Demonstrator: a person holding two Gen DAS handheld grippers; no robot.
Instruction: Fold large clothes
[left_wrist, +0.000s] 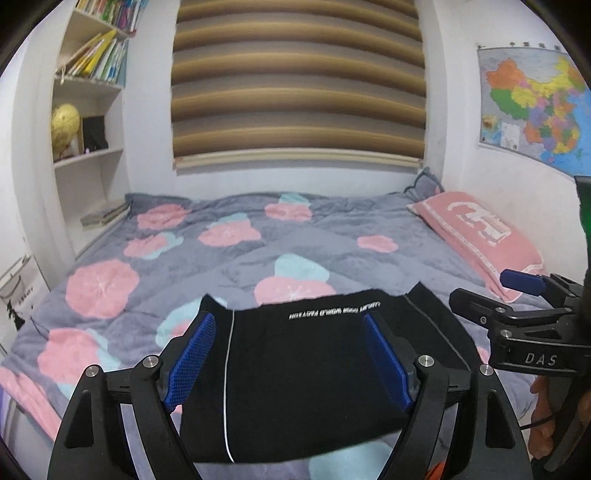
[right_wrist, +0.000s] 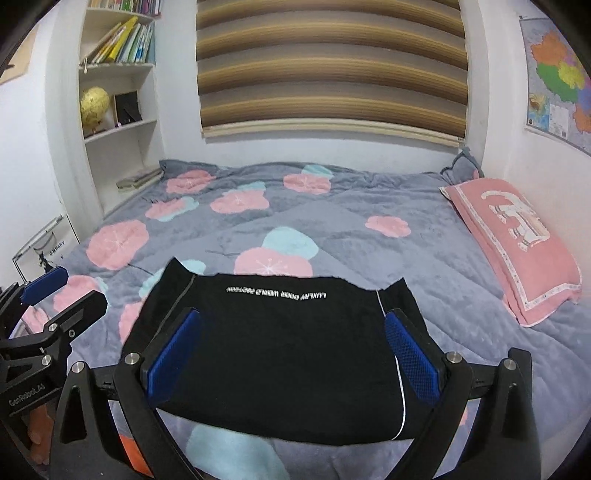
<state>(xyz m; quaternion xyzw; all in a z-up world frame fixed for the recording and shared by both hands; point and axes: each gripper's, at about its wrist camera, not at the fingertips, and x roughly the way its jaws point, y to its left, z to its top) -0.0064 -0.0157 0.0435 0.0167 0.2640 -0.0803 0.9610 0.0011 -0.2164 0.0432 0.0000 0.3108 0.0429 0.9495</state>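
While both grippers hang empty above it, the bed (right_wrist: 424, 258) carries the whole job: a soft grey quilt (left_wrist: 221, 266) with pink and teal blossoms, puffy enough that anything laid on it can sag or creep. On its near part lies the garment (right_wrist: 280, 354), black, folded into a squarish packet with white lettering along its far edge and thin piping down the sides. Two small corners stick up at the far edge, so the layers do not seem quite square; a further fold made on that basis would likely come out skewed.

A pink pillow (right_wrist: 517, 243) sits well apart to the right and poses little risk.

The left gripper (left_wrist: 291, 354) has its blue pads (left_wrist: 192, 358) spread wide, nothing between them. The right gripper (right_wrist: 291, 358) is equally wide and empty. Each shows at the edge of the other's view, so they are close together; reaching for the same edge could make them collide. A pinch that catches quilt along with cloth would drag the packet open.
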